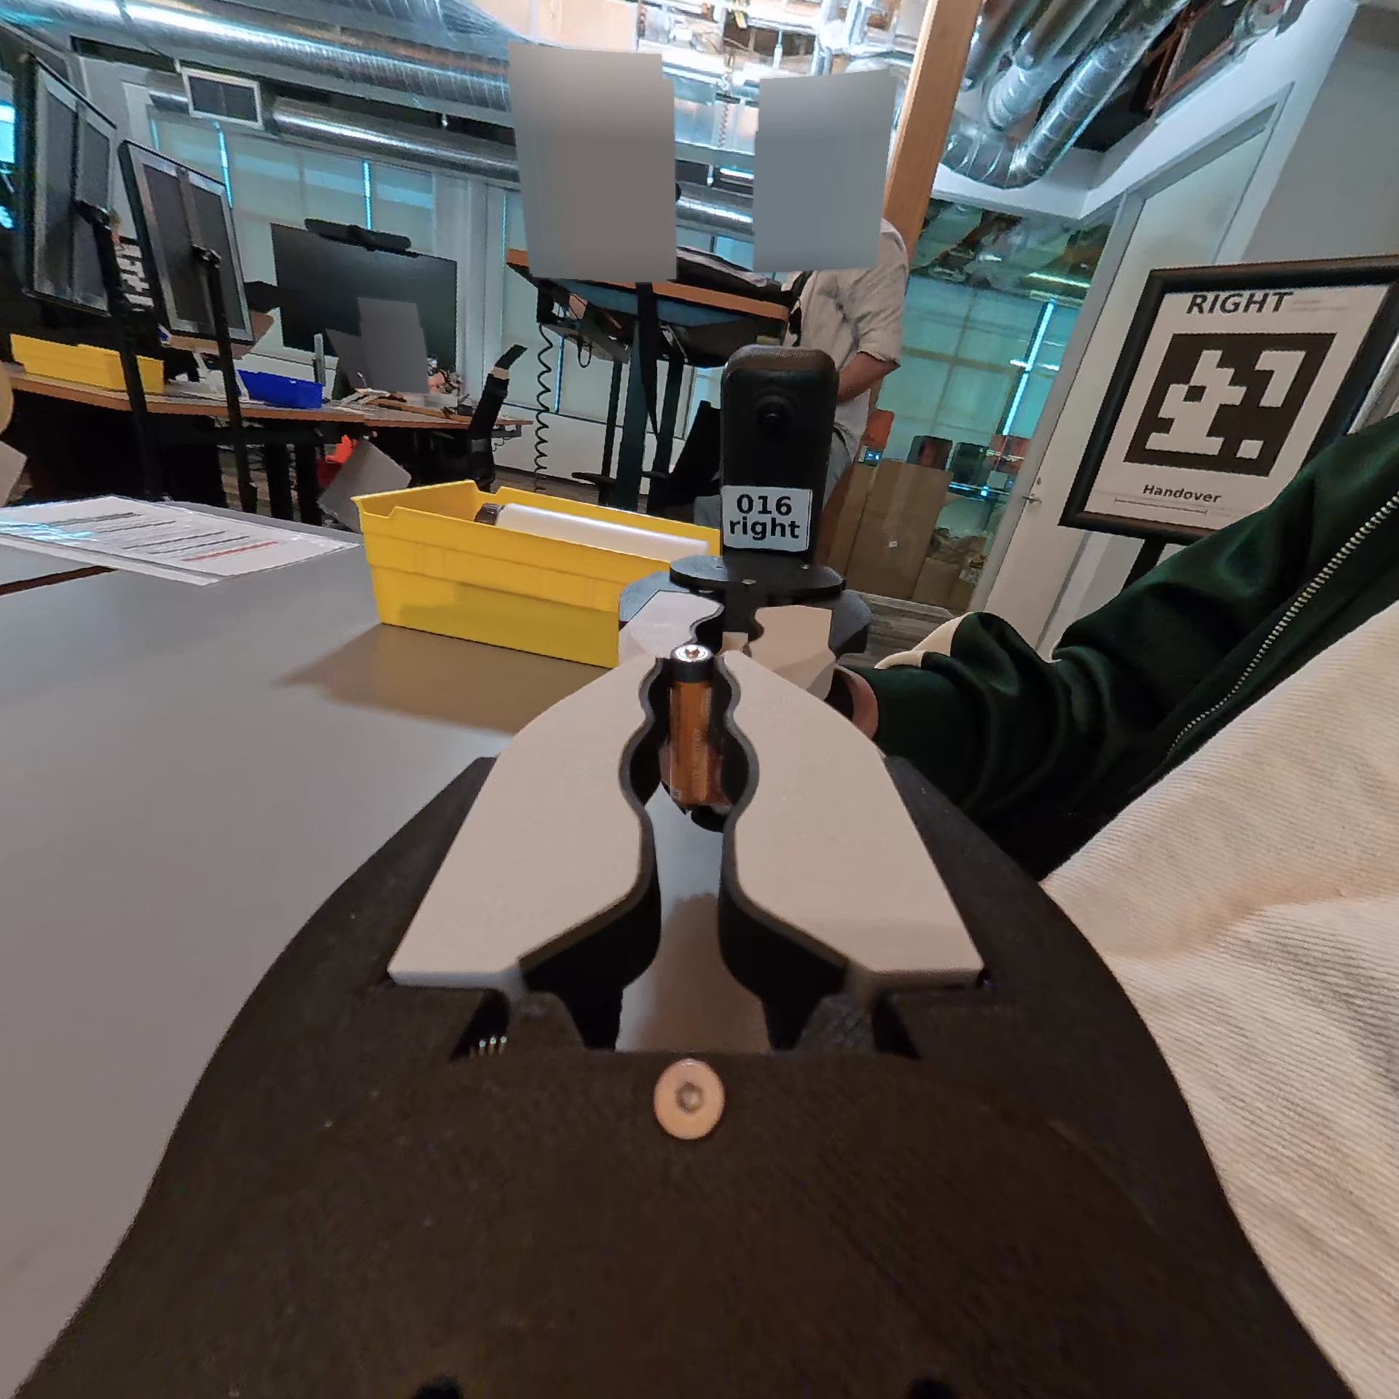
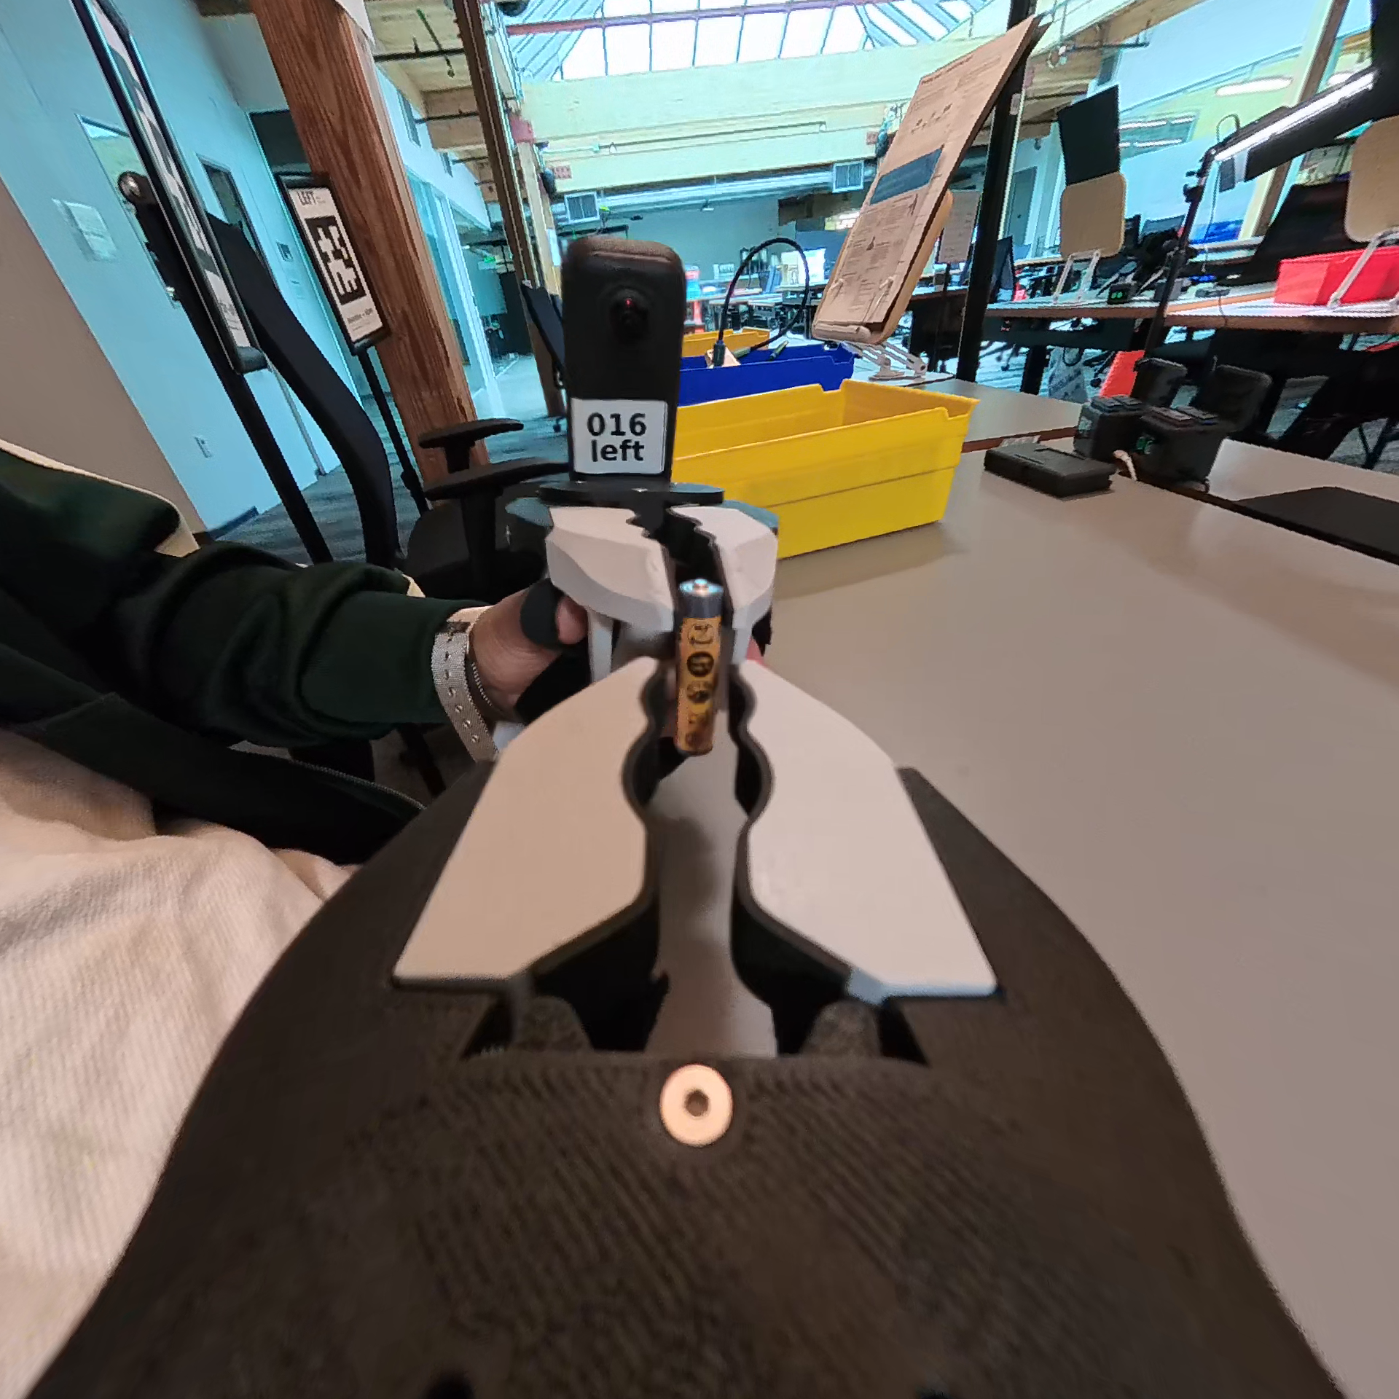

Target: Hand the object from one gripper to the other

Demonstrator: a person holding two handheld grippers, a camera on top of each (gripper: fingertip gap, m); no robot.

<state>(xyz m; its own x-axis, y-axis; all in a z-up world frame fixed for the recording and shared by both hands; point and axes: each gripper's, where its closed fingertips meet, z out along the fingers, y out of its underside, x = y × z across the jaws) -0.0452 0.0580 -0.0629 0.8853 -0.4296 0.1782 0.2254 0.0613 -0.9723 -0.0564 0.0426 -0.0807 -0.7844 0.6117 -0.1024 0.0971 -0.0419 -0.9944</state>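
The left gripper is clenched on an upright gold-and-black battery, which stands at 12 o'clock between its white fingertips. In the right wrist view the battery is held by the left gripper facing it, while the right gripper brackets its lower end; whether it grips cannot be told. A yellow bin sits on the grey table at 11 o'clock.
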